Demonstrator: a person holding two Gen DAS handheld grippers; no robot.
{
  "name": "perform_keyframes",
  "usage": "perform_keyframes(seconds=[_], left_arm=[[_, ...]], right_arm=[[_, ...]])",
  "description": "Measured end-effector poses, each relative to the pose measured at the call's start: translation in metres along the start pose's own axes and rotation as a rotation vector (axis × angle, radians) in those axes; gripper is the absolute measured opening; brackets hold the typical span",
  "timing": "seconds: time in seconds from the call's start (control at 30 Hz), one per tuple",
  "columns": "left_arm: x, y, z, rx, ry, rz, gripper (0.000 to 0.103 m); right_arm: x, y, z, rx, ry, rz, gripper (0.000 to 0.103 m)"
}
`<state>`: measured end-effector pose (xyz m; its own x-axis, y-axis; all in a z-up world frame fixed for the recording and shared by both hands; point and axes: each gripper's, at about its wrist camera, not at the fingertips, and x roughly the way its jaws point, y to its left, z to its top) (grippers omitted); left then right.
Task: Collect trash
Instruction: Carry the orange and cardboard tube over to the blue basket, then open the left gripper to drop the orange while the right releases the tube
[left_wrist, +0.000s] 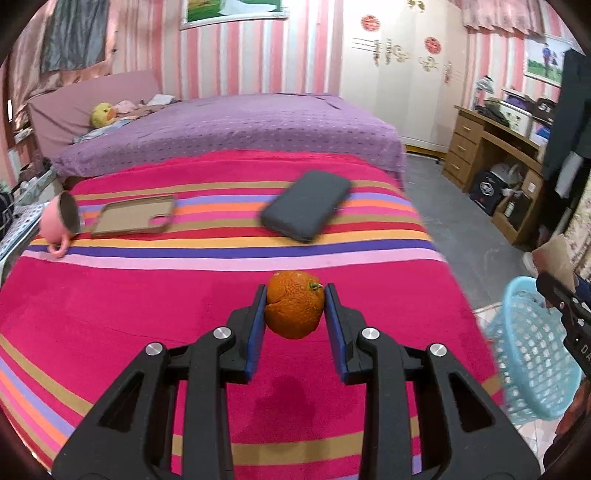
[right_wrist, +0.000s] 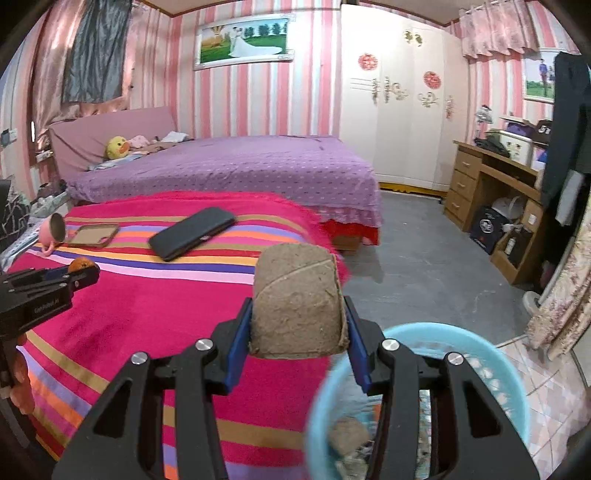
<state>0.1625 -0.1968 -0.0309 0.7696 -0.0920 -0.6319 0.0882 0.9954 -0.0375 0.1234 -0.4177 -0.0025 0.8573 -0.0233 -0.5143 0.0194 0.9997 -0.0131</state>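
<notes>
Left gripper: blue pads clamped on both sides of an orange, held clear above the striped blanket; its shadow falls on the cloth just under the jaws.
Right gripper: closed on a brown moulded-pulp piece, pads pressing its two sides, the piece upright with its rounded top away from the camera.
Basket: light blue, perforated, on the floor just beside the blanket's right edge and below the right gripper; some brownish scraps lie in its bottom, blurred.
Orange, from the right wrist view: seen small at the left gripper's tip, over the blanket's left part.
Phone: dark, flat on the blanket's far stripes, right of centre.
Phone case: brown, empty, open side up, on the blanket's far left stripes, well apart from the phone.
Cup: pink, tipped on its side at the blanket's far left corner, just beside the case.
Purple bed: directly beyond the blanket's far edge.
</notes>
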Motion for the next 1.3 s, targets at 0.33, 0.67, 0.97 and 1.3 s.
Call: perform_keyframes(seconds=[0.33, 0.67, 0.97, 1.3], left_arm=[[-0.009, -0.108, -0.018, 0.100, -0.011, -0.116, 0.029], [-0.004, -0.213, -0.044, 0.194, 0.029, -0.228, 0.029], [0.013, -0.251, -0.048, 0.236, 0.072, -0.274, 0.047], [-0.004, -0.222, -0.042, 0.234, 0.004, -0.224, 0.092]], right_arm=[[-0.021, -0.097, -0.027, 0.068, 0.022, -0.146, 0.046], [-0.031, -0.163, -0.053, 0.183, 0.031, -0.247, 0.046], [-0.035, -0.179, -0.064, 0.215, 0.022, -0.280, 0.046], [-0.029, -0.176, -0.068, 0.206, 0.012, -0.265, 0.046]])
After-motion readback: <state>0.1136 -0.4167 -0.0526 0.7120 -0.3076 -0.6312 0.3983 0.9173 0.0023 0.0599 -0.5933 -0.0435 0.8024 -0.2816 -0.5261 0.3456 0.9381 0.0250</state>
